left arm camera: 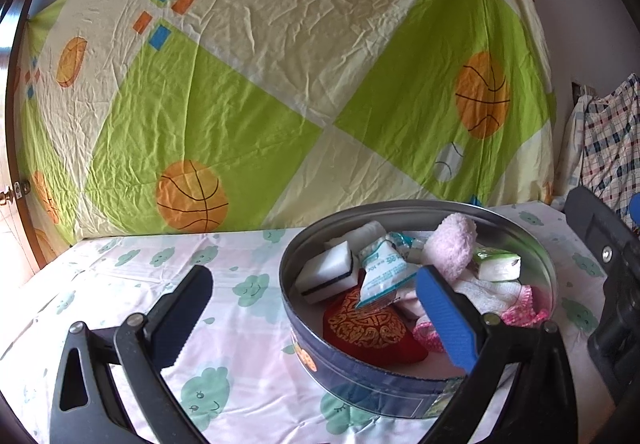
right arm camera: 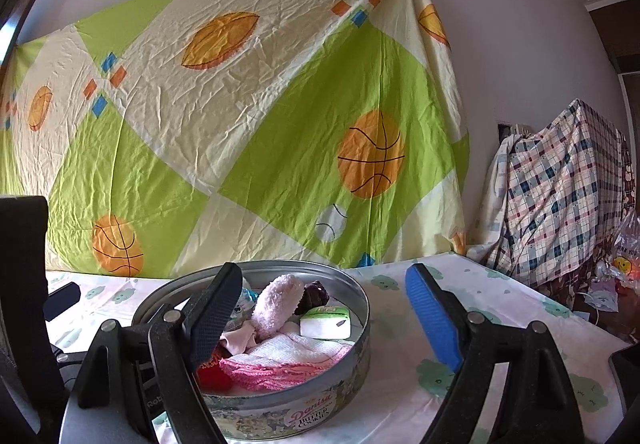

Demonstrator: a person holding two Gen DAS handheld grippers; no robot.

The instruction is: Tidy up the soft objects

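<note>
A round metal cookie tin (left arm camera: 289, 276) stands on the cloth-covered table. It holds a white sponge (left arm camera: 328, 276), a wipes packet (left arm camera: 384, 272), a pink fluffy piece (left arm camera: 452, 244), a green-white tissue pack (left arm camera: 498, 264), a red embroidered pouch (left arm camera: 372, 328) and a pink-edged white cloth (left arm camera: 496, 292). My left gripper (left arm camera: 316, 280) is open, its blue-padded finger over the tin and its black finger out to the left. My right gripper (right arm camera: 324, 278) is open too, black finger above the tin (right arm camera: 320, 404), blue finger outside it on the right. Neither holds anything.
A green and cream ball-print sheet (right arm camera: 240, 124) hangs on the wall behind the table (right arm camera: 460, 284). A plaid-covered pile (right arm camera: 560, 196) stands beyond the table's right edge. The other gripper's black body shows at the right edge (left arm camera: 608, 264) of the left wrist view.
</note>
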